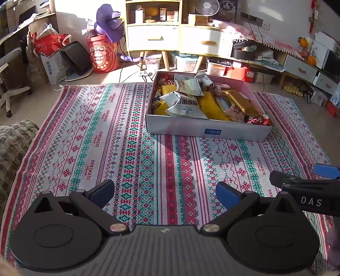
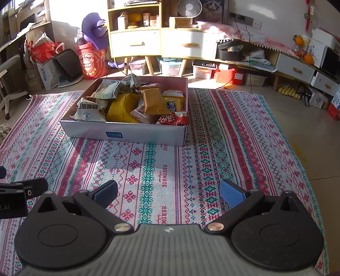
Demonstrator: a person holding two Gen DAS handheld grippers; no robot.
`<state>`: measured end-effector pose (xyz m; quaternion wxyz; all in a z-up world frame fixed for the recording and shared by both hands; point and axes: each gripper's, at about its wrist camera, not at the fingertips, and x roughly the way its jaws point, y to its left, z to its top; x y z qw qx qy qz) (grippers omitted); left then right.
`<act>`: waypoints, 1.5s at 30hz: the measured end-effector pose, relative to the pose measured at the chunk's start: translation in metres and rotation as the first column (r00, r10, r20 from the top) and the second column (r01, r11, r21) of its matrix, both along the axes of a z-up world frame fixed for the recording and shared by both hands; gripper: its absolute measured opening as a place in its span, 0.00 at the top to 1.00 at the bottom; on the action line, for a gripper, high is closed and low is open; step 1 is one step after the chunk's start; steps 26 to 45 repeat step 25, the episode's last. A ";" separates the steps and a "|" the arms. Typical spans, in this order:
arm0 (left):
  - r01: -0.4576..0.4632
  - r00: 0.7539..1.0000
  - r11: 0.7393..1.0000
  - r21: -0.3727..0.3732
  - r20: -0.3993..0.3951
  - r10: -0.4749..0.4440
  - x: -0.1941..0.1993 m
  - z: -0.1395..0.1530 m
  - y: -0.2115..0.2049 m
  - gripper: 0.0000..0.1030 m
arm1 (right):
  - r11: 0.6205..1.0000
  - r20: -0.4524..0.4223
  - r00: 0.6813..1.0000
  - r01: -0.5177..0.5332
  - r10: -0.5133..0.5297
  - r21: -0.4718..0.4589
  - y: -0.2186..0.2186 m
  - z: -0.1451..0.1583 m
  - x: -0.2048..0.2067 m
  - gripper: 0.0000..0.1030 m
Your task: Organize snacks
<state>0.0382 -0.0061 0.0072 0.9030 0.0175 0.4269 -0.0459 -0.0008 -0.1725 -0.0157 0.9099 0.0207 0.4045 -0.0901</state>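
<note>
Sunlit living room, tiled floor (image 2: 297, 127) under a red, green and white patterned woven rug (image 2: 148, 169). Yellow-and-white drawer cabinet (image 1: 153, 38) and white round fan (image 1: 205, 7) at the back wall. Shallow white cardboard box (image 1: 204, 128) sits on the rug, piled with snack packets (image 2: 136, 104): white, yellow, gold, one red packet (image 2: 173, 118) at its near right corner. Red round printed tin (image 2: 91, 63) and purple plush toy (image 2: 94, 29) far left. Left tool (image 1: 165, 192) wide open, empty, low over rug, well short of box. Right tool (image 2: 169, 194) wide open, empty, just beside it.
</note>
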 end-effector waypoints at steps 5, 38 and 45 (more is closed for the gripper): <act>0.003 1.000 1.000 -0.001 -0.001 -0.003 0.000 0.000 0.000 0.00 | 1.000 -0.001 1.000 0.000 0.000 0.000 0.000 -0.001 0.000 0.01; 0.018 1.000 1.000 -0.003 -0.019 -0.018 -0.001 -0.004 -0.001 0.00 | 1.000 -0.004 1.000 0.000 0.000 -0.001 0.000 -0.001 0.000 0.01; 0.018 1.000 1.000 -0.003 -0.019 -0.018 -0.001 -0.004 -0.001 0.00 | 1.000 -0.004 1.000 0.000 0.000 -0.001 0.000 -0.001 0.000 0.01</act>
